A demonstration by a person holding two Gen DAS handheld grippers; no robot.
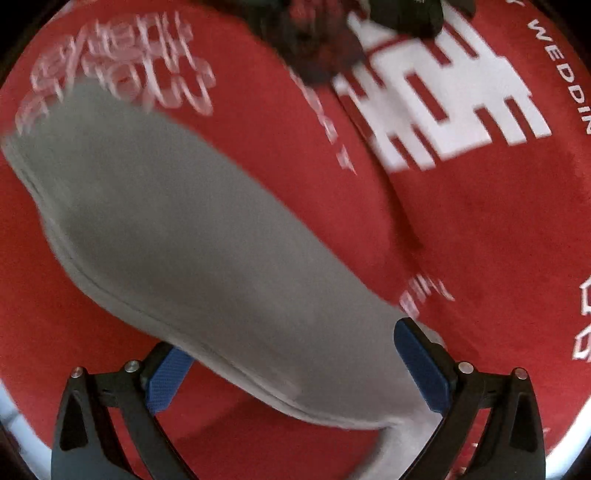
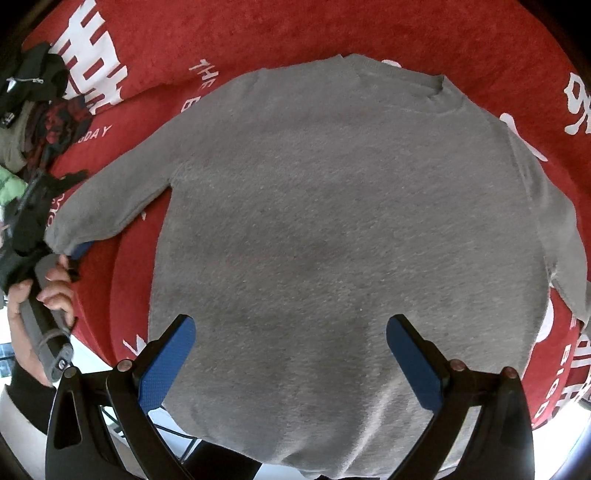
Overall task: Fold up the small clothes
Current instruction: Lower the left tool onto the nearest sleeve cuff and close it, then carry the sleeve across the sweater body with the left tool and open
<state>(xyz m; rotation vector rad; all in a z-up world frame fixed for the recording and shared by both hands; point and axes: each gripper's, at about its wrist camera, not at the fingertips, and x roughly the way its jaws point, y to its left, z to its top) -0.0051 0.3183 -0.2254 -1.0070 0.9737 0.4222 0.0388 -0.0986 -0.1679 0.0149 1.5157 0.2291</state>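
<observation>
Now we are at the sleeve fold: the grey sweater [image 2: 343,229] lies flat on the red cloth [image 2: 258,33], our left gripper [image 1: 291,373] wide around its sleeve [image 1: 192,236], right gripper [image 2: 291,362] open over the hem, so next we close and carry the sleeve inward.

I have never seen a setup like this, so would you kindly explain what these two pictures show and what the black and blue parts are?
No robot here: a person holds a two-finger gripper in each hand, each carrying a fisheye camera looking along its blue-padded fingers. The right gripper hangs open over a grey sweater spread flat on a red cloth with white lettering. The other picture comes from the left gripper, open around the sleeve near its cuff. The right view shows that gripper's pad at the cuff and the hand holding its handle. A pile of dark clothes lies at the cloth's far left.
</observation>
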